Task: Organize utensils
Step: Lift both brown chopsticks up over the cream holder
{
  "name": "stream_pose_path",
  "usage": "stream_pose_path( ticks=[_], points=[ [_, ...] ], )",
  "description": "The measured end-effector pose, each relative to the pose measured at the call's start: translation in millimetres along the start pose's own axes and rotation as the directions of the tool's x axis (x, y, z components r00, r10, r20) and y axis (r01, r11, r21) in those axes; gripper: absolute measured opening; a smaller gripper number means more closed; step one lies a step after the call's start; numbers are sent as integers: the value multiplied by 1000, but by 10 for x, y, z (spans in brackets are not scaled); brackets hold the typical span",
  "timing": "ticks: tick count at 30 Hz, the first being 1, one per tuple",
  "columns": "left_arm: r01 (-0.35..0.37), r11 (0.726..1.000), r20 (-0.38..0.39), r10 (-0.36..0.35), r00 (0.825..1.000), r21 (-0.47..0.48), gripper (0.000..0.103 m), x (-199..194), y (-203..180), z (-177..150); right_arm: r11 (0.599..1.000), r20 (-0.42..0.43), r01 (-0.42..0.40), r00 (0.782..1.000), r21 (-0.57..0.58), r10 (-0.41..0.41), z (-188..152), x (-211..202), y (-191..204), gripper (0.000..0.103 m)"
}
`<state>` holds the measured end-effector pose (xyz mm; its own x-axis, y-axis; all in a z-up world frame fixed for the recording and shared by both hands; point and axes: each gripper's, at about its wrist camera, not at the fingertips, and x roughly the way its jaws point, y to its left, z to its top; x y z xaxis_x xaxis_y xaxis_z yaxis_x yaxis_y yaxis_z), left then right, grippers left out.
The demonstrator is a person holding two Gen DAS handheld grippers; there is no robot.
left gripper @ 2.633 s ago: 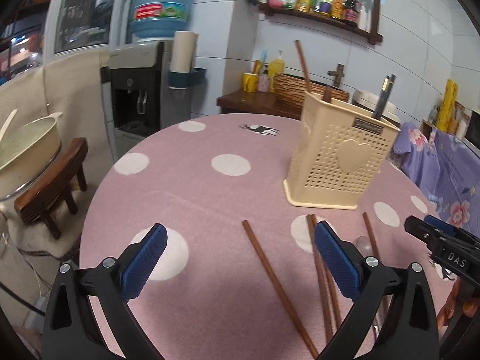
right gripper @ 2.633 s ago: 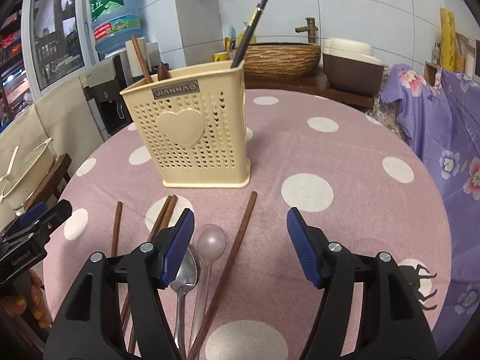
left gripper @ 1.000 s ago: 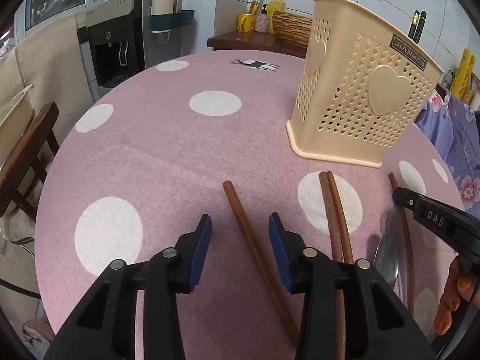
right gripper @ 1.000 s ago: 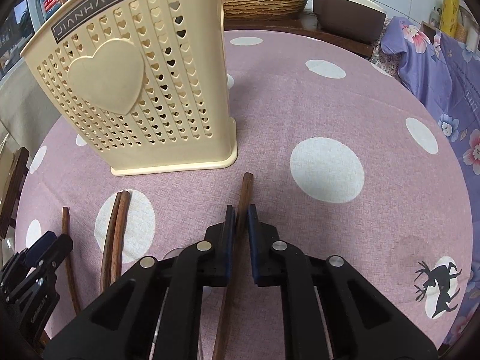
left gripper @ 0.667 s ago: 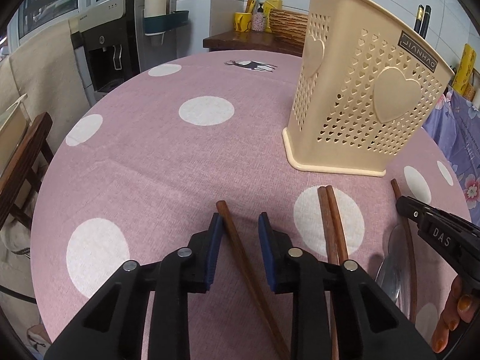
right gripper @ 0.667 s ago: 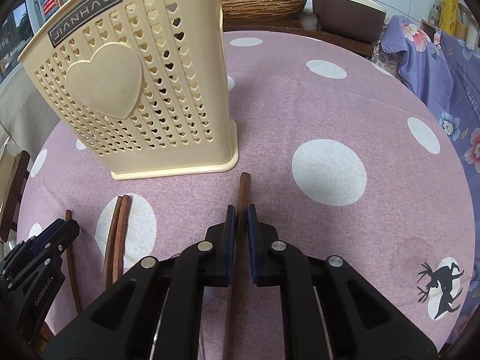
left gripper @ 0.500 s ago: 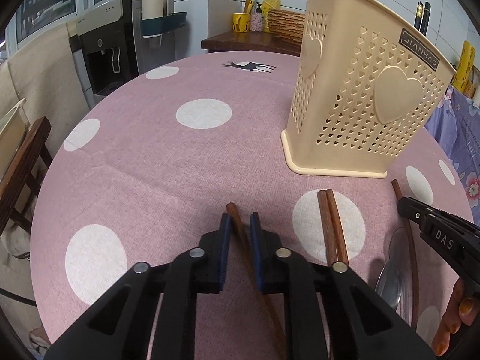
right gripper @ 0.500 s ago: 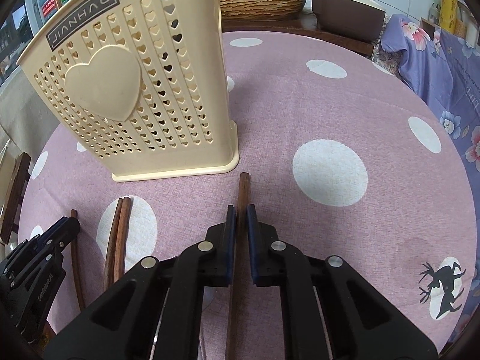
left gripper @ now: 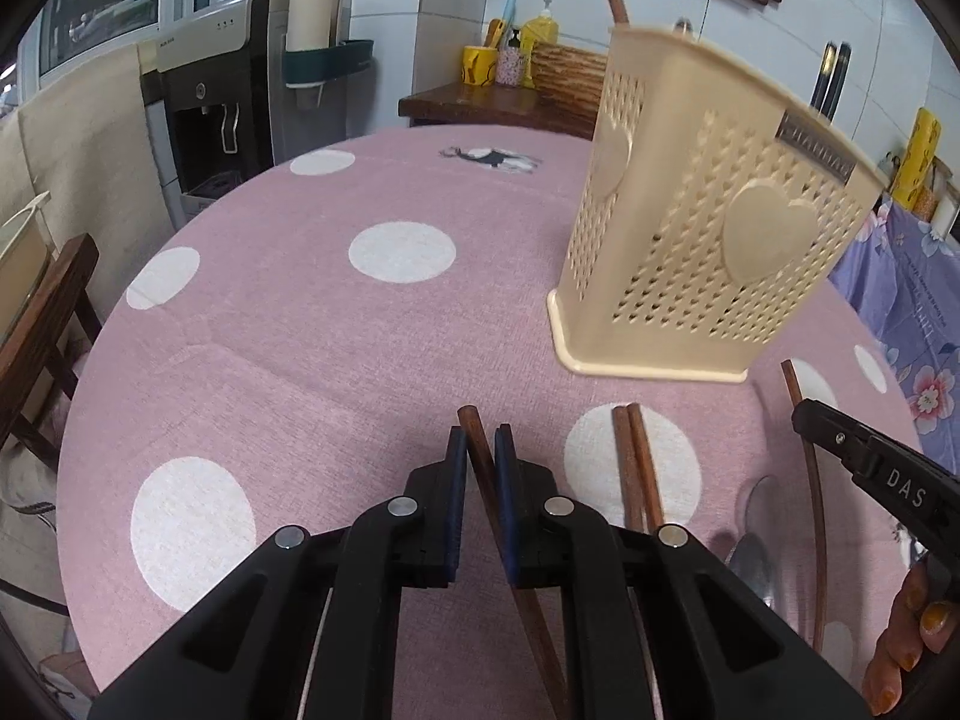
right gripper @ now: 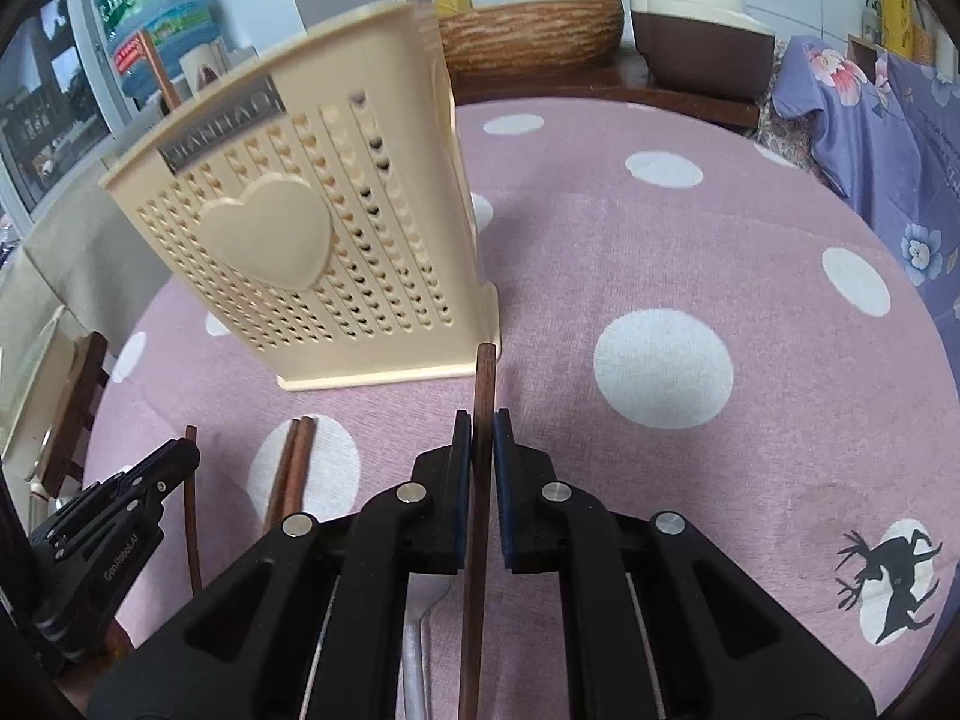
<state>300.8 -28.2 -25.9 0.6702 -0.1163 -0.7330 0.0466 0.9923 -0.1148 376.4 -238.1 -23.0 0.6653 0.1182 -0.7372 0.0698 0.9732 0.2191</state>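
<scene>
My left gripper (left gripper: 480, 439) is shut on a brown wooden chopstick (left gripper: 471, 429) whose tip pokes out ahead of the pads. My right gripper (right gripper: 478, 420) is shut on another brown chopstick (right gripper: 483, 378), its tip near the base of the cream perforated utensil holder (right gripper: 312, 252), which also shows in the left wrist view (left gripper: 708, 252). A pair of chopsticks (left gripper: 636, 468) lies on a white dot in front of the holder. A metal spoon (left gripper: 753, 558) lies to their right. The holder holds a chopstick and dark utensils.
The round table has a pink cloth with white dots (left gripper: 360, 312). A wooden chair (left gripper: 42, 324) stands at the left edge. A water dispenser (left gripper: 222, 96) and a side table with a woven basket (right gripper: 528, 36) stand behind.
Both grippers have closed from open onto a chopstick each. Both have since lifted slightly, and the holder now looks further off in both views.
</scene>
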Motion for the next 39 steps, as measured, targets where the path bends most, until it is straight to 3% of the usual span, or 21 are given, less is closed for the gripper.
stream_pose_path(
  ticks=[8, 10, 17, 20, 27, 28, 31, 36, 39],
  points=[
    [91, 996, 134, -89, 987, -10, 9, -566, 28, 235, 994, 139, -88, 986, -64, 97, 121, -651, -44, 8],
    [106, 994, 174, -105, 979, 4, 1, -727, 11, 299, 991, 168, -100, 979, -85, 113, 155, -816, -41, 8],
    [113, 993, 246, -119, 962, 39, 1, -997, -9, 489, 983, 242, -141, 956, -121, 167, 291, -1318, -93, 8],
    [106, 994, 217, -110, 970, 27, 1, -932, 30, 511, 984, 249, -128, 956, -123, 156, 313, -1364, -118, 8],
    [-29, 999, 79, 30, 996, -16, 5, -475, 205, 342, 987, 259, -110, 956, -116, 137, 274, -1396, -125, 8],
    [-37, 999, 35, 38, 999, -18, 10, -367, 224, 295, 986, 258, -115, 956, -118, 142, 271, -1393, -125, 8],
    [-28, 999, -55, 26, 998, -30, 39, -104, 269, 162, 986, 262, -112, 955, -121, 140, 269, -1403, -109, 8],
    [-64, 998, -90, 63, 994, -16, 39, 116, 265, 72, 987, 263, -111, 955, -116, 138, 255, -1411, -111, 8],
    [-78, 997, -110, 78, 991, 3, 29, 222, 230, 62, 988, 265, -110, 955, -112, 136, 253, -1415, -114, 8]
  ],
)
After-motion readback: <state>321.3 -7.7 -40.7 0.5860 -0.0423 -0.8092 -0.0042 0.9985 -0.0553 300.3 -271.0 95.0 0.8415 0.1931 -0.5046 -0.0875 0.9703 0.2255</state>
